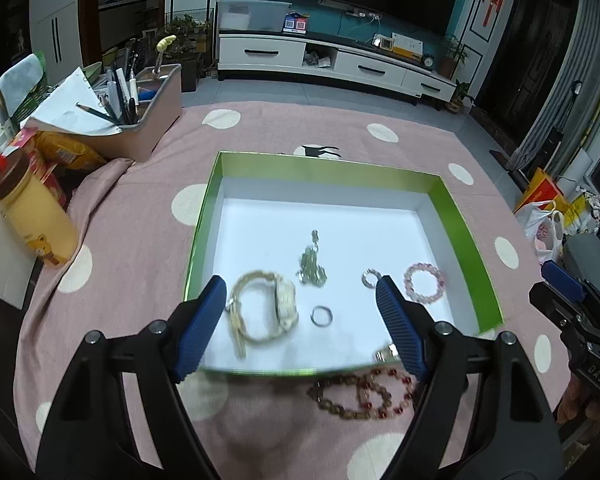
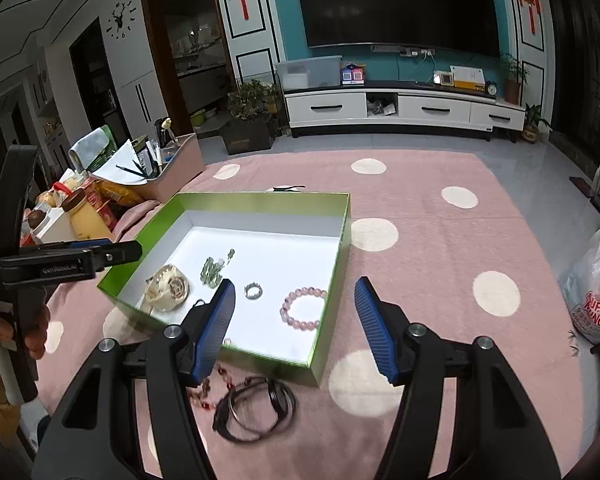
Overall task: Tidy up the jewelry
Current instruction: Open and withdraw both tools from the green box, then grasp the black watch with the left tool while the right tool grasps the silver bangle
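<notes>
Pink cloth [image 1: 140,216] with cream dots covered the table, with a television cabinet [image 2: 400,108] against a teal wall behind it. On the cloth sat a shallow box [image 1: 464,220], green on its walls and white on its floor.

Contents of the box:
- A gold watch [image 1: 270,306] lay at the near left, its band looped.
- A greenish chain [image 1: 312,266] lay heaped near the centre.
- A plain ring [image 1: 321,316] lay just in front of the chain.
- A second, patterned ring [image 2: 253,291] lay nearer the right.
- A pink bead bracelet [image 1: 424,282] lay flat by the right wall.

Outside the box, on the cloth just before its near wall, lay a red-and-brown bead bracelet [image 1: 364,396] and, beside it, a coil of dark cord bangles [image 2: 256,408].

The left gripper [image 1: 300,324] hovered over the near edge of the box with its blue pads [image 1: 202,328] set wide apart. Nothing was between them, and they touched no item. The right gripper [image 2: 294,324] hovered over the near right corner of the box, its jaws likewise spread and empty. A hand [image 2: 4,332] gripped the left gripper's handle.

A pen holder [image 1: 148,120] and a yellow bottle [image 1: 36,216] stood at the left of the table.
</notes>
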Demonstrator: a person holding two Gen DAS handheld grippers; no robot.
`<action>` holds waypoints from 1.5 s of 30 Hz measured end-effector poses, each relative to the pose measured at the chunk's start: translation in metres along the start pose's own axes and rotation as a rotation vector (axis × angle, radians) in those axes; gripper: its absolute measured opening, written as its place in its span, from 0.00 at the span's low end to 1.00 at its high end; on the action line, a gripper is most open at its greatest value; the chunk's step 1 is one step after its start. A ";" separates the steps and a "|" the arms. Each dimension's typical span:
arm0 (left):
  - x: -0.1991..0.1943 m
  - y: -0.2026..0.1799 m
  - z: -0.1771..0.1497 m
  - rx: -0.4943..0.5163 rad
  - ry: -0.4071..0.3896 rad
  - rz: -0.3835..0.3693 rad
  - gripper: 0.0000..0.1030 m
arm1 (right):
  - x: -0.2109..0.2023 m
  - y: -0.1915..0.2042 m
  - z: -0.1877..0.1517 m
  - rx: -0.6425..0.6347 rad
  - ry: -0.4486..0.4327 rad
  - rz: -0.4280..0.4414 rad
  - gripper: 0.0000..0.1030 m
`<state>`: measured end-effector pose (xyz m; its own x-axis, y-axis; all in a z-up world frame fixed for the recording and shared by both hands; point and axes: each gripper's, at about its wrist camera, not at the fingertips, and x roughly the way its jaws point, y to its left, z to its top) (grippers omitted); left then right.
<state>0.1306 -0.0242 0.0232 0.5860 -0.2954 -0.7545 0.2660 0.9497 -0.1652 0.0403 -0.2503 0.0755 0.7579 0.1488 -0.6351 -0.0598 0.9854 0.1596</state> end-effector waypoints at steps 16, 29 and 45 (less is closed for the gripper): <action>-0.027 -0.031 -0.066 0.039 0.046 -0.085 0.76 | -0.031 0.005 -0.053 -0.055 0.058 0.003 0.61; 0.001 -0.047 -0.116 0.044 0.153 -0.137 0.76 | -0.007 0.038 -0.094 -0.221 0.166 0.068 0.40; 0.019 -0.057 -0.116 0.070 0.186 -0.166 0.76 | 0.042 0.060 -0.091 -0.469 0.238 0.078 0.09</action>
<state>0.0380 -0.0715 -0.0550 0.3806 -0.4161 -0.8258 0.4032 0.8783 -0.2568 0.0097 -0.1768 -0.0106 0.5748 0.1845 -0.7973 -0.4355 0.8938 -0.1071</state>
